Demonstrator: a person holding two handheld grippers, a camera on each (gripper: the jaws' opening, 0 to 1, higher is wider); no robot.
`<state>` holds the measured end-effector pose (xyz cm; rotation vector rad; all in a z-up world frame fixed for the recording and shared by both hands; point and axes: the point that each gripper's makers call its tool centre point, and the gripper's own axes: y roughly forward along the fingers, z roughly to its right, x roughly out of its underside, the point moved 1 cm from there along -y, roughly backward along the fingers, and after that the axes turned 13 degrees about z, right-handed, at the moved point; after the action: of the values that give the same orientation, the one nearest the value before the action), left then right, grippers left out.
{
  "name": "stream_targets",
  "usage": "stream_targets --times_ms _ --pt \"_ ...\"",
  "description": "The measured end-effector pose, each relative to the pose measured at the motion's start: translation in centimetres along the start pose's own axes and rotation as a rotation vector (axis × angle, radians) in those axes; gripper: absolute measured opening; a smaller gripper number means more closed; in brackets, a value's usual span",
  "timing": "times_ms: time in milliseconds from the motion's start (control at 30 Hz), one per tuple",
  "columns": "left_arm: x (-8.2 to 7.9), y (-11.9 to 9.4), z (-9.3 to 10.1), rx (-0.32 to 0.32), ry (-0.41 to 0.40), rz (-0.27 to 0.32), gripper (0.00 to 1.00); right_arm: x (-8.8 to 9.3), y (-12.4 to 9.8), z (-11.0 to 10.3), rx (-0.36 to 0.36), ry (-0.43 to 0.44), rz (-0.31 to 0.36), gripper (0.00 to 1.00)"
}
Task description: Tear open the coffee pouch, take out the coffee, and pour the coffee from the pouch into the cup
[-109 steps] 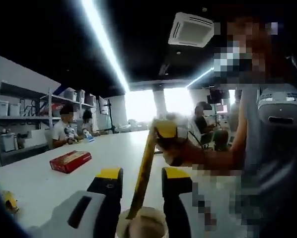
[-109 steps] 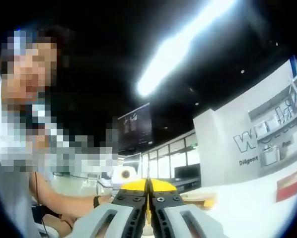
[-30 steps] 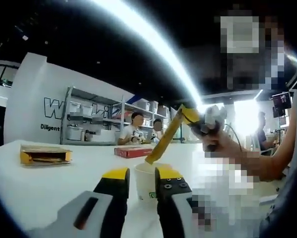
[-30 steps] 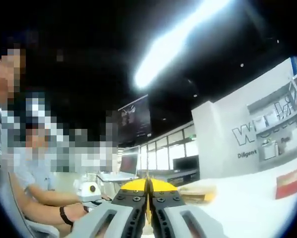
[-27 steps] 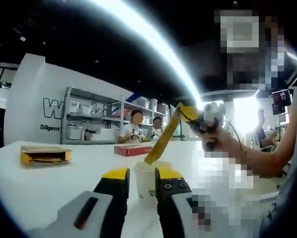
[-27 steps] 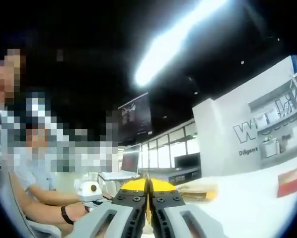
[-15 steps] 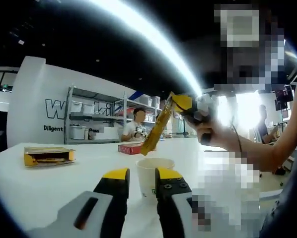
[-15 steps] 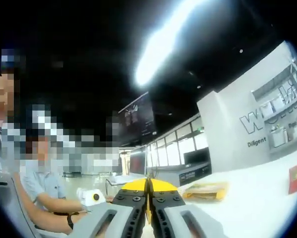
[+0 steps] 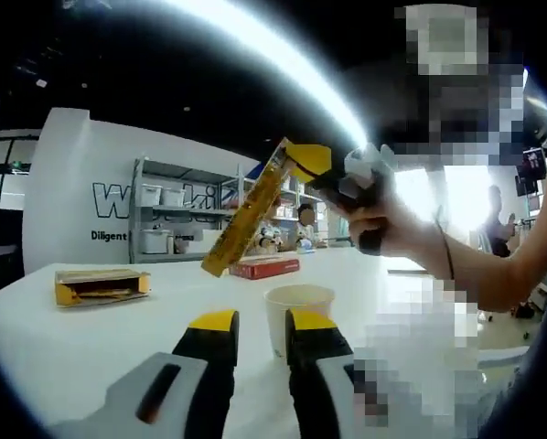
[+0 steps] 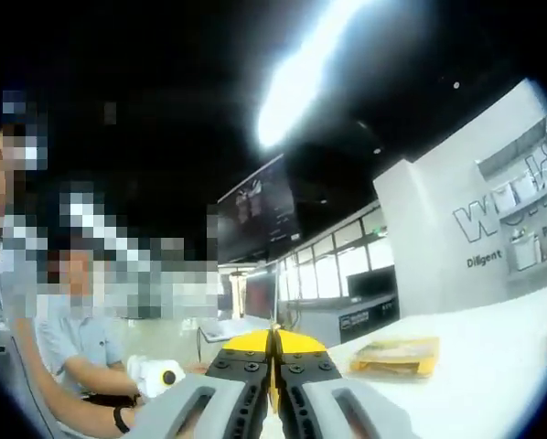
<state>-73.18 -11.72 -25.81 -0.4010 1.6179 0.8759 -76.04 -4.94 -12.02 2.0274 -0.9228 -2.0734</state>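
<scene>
Coffee pouch [image 9: 251,210] hangs tilted above the paper cup [image 9: 298,316] on the worktop [image 9: 81,338], pinched in the right gripper [image 9: 321,174]. Left gripper [image 9: 257,322] jaws look spread beside the cup.

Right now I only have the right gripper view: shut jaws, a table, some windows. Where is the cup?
Observer: In the left gripper view the cup stands upright on the white table, just beyond the left gripper.
Operator: And the pouch I'm pinching?
Observer: The right gripper holds the pouch by its upper end. The pouch slants down, and its lower end hangs above and to the left of the cup in that view, not over it.
Operator: Is the left gripper holding anything?
Observer: No, its jaws stand open with nothing between them.
</scene>
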Motion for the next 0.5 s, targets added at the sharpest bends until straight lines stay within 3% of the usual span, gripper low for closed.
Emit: stream_targets --times_ms 133,233,367,500 --pt "-0.8 -0.1 -1.1 0.004 -0.055 0.029 0.23 1.1 1.5 -0.4 -0.010 0.008 -0.029 0.02" --pt "-0.3 -0.2 -1.1 0.007 -0.052 -0.008 0.24 1.6 2.2 -0.2 -0.002 0.013 -0.038 0.02" --pt "-0.1 -1.4 -0.2 0.020 0.022 -0.055 0.25 1.6 3.1 -0.3 0.006 0.029 -0.031 0.02" --pt "0.0 -2.9 0.5 0.008 0.019 -0.098 0.25 1.8 4.7 -0.3 0.000 0.043 -0.034 0.02"
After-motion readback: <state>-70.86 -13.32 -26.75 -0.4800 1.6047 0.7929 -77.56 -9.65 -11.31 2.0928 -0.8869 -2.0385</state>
